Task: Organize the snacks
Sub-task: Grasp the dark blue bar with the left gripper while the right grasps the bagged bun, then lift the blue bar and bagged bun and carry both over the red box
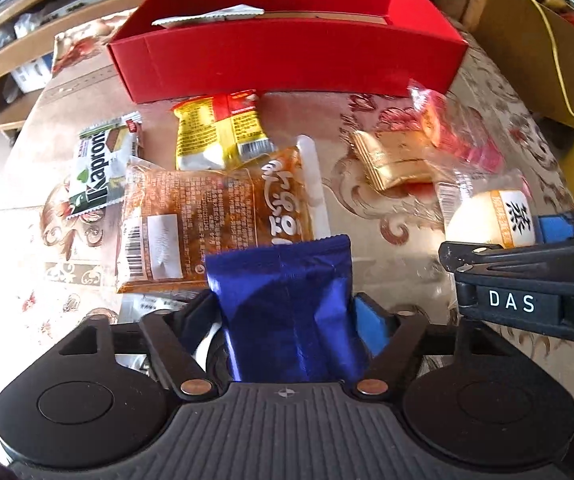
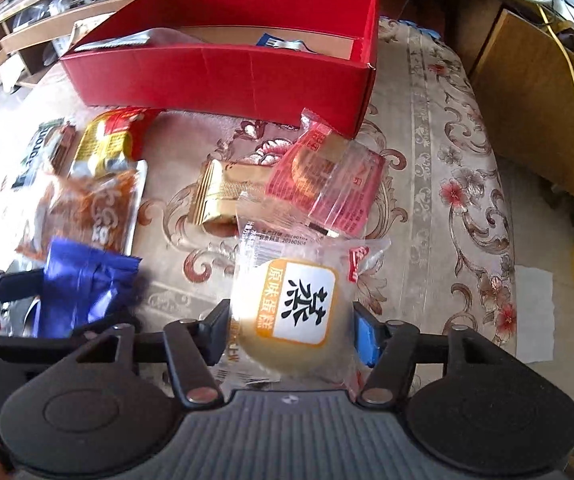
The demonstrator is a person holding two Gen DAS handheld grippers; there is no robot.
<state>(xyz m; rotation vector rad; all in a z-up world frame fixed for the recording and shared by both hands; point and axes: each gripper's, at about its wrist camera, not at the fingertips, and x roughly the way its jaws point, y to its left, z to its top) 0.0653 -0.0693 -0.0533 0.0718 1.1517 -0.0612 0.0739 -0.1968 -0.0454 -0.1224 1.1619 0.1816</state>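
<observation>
We see the red box (image 1: 287, 60) straight ahead of both grippers, at the far side of the worktop (image 2: 427, 184), long axis running left-right, open top. Its near wall is the edge to clear; room above looks free, and a few packets already lie inside.

Loose snacks sit between us and the box: orange packet (image 1: 207, 216), yellow packet (image 1: 219, 136), gold packet (image 2: 223, 196), pink packet (image 2: 327, 180).

Left gripper (image 1: 287, 312): fingers closed on the blue packet (image 1: 287, 300), pointing toward the box. Right gripper (image 2: 291, 328): fingers closed on the wrapped cake (image 2: 291, 312). Both seem about equally near; we'd lift first, then go forward.
</observation>
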